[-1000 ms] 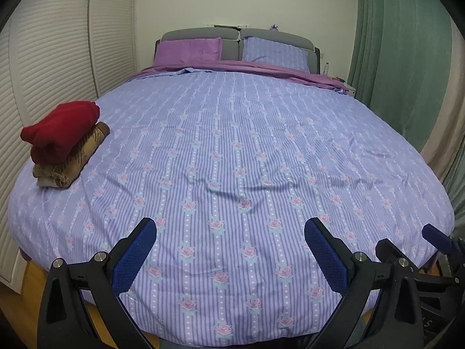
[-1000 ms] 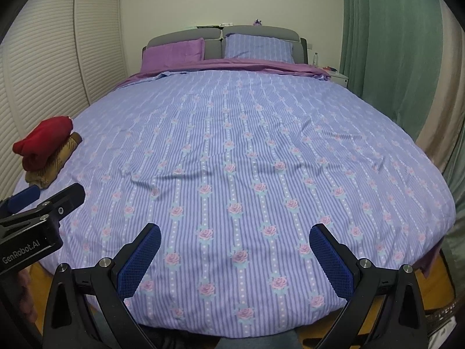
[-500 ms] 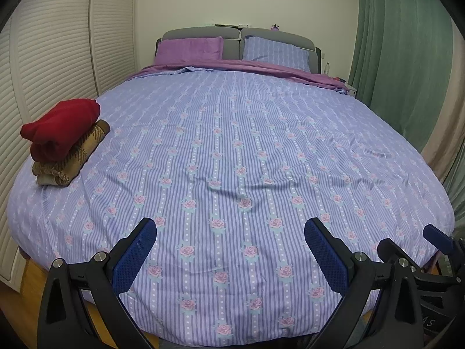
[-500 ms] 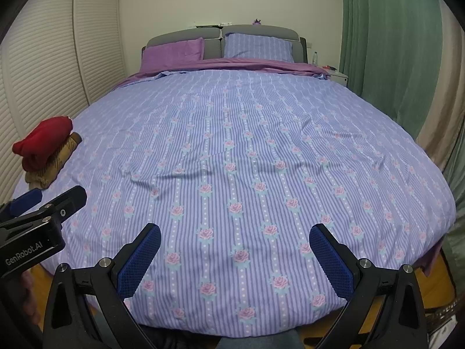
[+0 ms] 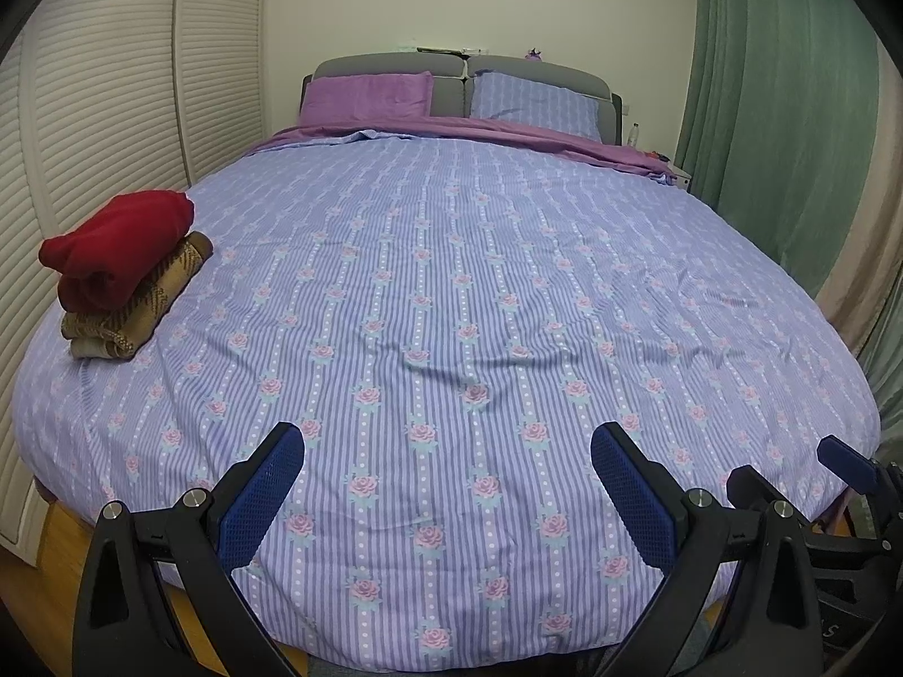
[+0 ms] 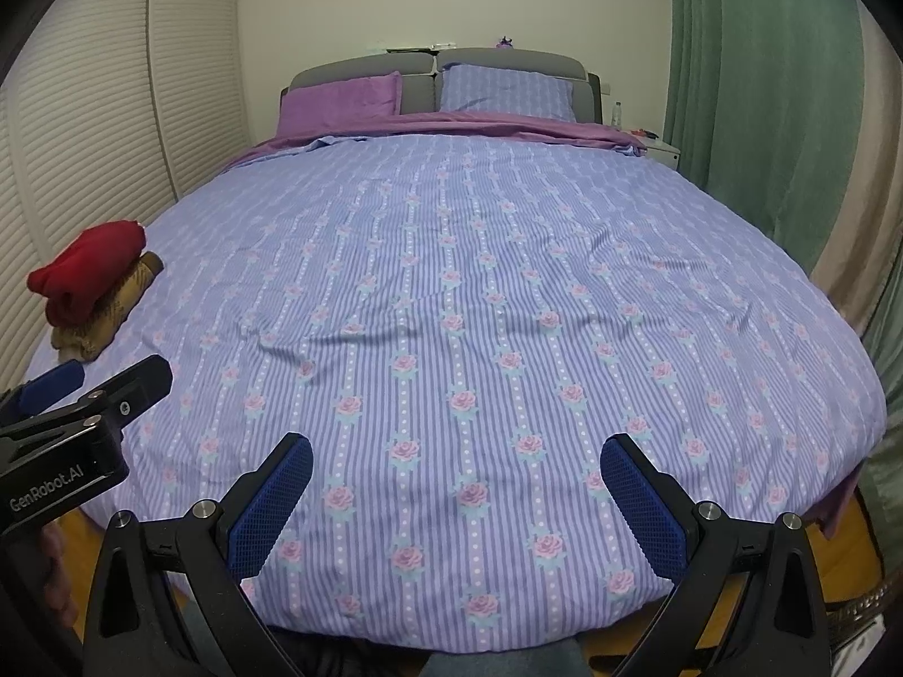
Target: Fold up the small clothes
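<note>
Two grippers at the foot of the bed, each with two blue mesh-textured pads on black plastic arms. The left gripper (image 5: 448,485) hangs with its jaws spread wide and nothing between them; the right gripper (image 6: 456,493) is the same, fingers far apart and empty. Both hover just over the near edge of the duvet (image 5: 451,310), side by side, neither touching it. In the right wrist view the left tool's black body shows at the edge with white "GenRobot.AI" lettering on it

Out across the duvet now: one big cover, lilac with fine stripes and columns of pink roses, soft cotton by the look, lightly creased near the middle and bare of clothing apart from the stack. The task's clothes sit at the duvet's left edge, towards its near end, well apart from both grippers: a stack of two folded pieces. On top, a red garment (image 5: 115,248), thick and fleecy, rolled over into a rounded bundle. Beneath it, a brown patterned garment (image 5: 144,304), knit-looking, folded flat into a rectangle

At the far end of the duvet, two pillows: a plain purple pillow (image 5: 367,99) and a striped pillow (image 5: 536,104) matching the cover, both leaning on a grey padded headboard (image 5: 395,63). Left of the duvet, cream slatted doors (image 5: 113,90); right of it, green pleated curtains (image 5: 784,113)
</note>
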Action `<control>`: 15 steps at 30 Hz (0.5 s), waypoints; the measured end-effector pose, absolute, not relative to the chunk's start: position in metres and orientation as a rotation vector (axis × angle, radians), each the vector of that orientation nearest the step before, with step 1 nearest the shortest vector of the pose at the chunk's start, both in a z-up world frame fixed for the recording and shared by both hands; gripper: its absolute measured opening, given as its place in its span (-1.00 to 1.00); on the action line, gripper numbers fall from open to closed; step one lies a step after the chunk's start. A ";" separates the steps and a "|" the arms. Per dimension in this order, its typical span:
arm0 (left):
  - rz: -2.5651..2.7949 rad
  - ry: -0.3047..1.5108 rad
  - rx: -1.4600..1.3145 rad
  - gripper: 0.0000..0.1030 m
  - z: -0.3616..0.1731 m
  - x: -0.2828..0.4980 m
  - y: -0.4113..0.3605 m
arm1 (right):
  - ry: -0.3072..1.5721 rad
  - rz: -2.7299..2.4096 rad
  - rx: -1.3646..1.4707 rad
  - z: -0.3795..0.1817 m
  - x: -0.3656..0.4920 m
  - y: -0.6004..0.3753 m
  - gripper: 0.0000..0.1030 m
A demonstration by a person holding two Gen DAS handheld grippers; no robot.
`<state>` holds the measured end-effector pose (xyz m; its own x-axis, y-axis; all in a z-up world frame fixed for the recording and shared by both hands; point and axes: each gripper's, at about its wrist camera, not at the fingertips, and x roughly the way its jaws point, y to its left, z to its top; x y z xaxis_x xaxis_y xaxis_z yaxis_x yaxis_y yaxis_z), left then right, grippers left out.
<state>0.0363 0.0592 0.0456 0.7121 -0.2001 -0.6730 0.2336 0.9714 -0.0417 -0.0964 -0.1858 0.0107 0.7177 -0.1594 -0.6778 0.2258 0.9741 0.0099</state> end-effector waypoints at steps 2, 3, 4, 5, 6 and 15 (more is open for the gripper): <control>-0.240 0.740 0.048 1.00 0.046 0.036 0.059 | 0.741 -0.212 0.097 0.011 -0.097 -0.186 1.00; -0.240 0.741 0.048 1.00 0.046 0.036 0.059 | 0.741 -0.212 0.097 0.011 -0.097 -0.186 1.00; -0.241 0.742 0.046 1.00 0.046 0.036 0.059 | 0.741 -0.212 0.096 0.011 -0.097 -0.186 1.00; -0.243 0.743 0.045 1.00 0.045 0.036 0.059 | 0.742 -0.213 0.096 0.011 -0.097 -0.185 1.00; -0.244 0.746 0.045 1.00 0.045 0.037 0.059 | 0.741 -0.214 0.095 0.011 -0.097 -0.186 1.00; -0.247 0.750 0.053 1.00 0.043 0.037 0.058 | 0.747 -0.213 0.091 0.010 -0.097 -0.185 1.00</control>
<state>0.0369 0.0582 0.0430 0.7041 -0.2030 -0.6805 0.2411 0.9697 -0.0399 -0.0967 -0.1850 0.0097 0.7138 -0.1593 -0.6820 0.2240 0.9746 0.0068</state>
